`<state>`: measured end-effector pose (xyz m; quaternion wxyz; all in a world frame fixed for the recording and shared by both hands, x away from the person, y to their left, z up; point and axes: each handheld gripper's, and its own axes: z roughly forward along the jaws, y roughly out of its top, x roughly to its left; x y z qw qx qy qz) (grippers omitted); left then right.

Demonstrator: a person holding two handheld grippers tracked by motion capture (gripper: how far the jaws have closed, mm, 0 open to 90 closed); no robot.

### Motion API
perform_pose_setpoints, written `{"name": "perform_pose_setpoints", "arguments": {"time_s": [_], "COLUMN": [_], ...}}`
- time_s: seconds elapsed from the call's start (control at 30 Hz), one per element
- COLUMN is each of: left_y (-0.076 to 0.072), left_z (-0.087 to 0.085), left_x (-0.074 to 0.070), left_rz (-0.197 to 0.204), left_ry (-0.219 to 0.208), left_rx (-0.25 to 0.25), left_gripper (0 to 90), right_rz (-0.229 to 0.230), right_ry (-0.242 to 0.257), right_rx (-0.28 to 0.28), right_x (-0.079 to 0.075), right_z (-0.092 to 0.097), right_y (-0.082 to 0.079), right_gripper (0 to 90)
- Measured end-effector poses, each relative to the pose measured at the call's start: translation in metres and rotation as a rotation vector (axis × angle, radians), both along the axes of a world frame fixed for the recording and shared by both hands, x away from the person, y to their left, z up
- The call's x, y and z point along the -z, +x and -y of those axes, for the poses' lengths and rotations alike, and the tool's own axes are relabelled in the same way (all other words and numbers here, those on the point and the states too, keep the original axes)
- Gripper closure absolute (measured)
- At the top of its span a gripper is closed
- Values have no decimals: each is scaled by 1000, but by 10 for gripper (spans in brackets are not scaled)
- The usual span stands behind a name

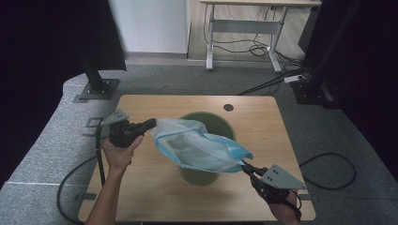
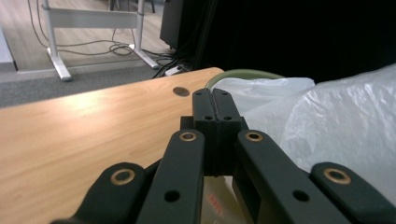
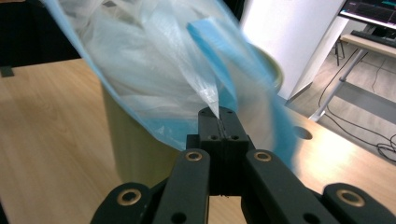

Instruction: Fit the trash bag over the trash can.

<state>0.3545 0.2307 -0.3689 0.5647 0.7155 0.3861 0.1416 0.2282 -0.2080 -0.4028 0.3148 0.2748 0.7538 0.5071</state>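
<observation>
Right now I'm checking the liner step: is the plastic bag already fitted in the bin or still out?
Out. The plastic bag hangs stretched above the green bin, between the left gripper and right gripper.

A: The tabletop [image 1: 155, 187] is lit evenly from above, the room's sides black.

B: Glare streaks the wood in the left gripper view; the plastic bag [image 3: 154, 70] smears with motion blur in the right gripper view.

- The bag [image 1: 199, 145] is seen as thin, crinkled, translucent plastic, white with blue edging, faintly glossy.
- The bin [image 1: 220, 123] appears smooth, matt green plastic.
- The table [image 1: 263, 136] is finished in smooth, light wood grain.
- The floor [image 1: 187, 79] is covered in rough grey carpet.
</observation>
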Motion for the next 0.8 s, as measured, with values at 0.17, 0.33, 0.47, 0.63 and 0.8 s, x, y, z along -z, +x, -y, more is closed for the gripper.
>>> {"name": "perform_pose_setpoints", "arguments": {"time_s": [0.17, 0.33, 0.47, 0.63, 0.8], "left_y": [-3, -3, 1, 7, 8], "left_z": [-11, -16, -15, -10, -5], "left_x": [21, 41, 49, 56, 59], "left_rz": [-28, -63, -83, -105, -112], "left_ry": [0, 15, 24, 37, 53], "left_rx": [-9, -6, -10, -11, -13], "left_gripper": [900, 900, 900, 900, 900], "right_rz": [-35, -97, -119, -161, -183], "right_ry": [-34, -58, -57, -64, -47], "right_rx": [-21, -28, -27, -26, -25], "right_x": [18, 44, 55, 72, 87], "right_z": [-8, -12, -14, -19, -21], "right_y": [-9, -7, -3, 6, 9], "right_gripper": [885, 885, 886, 886, 886]}}
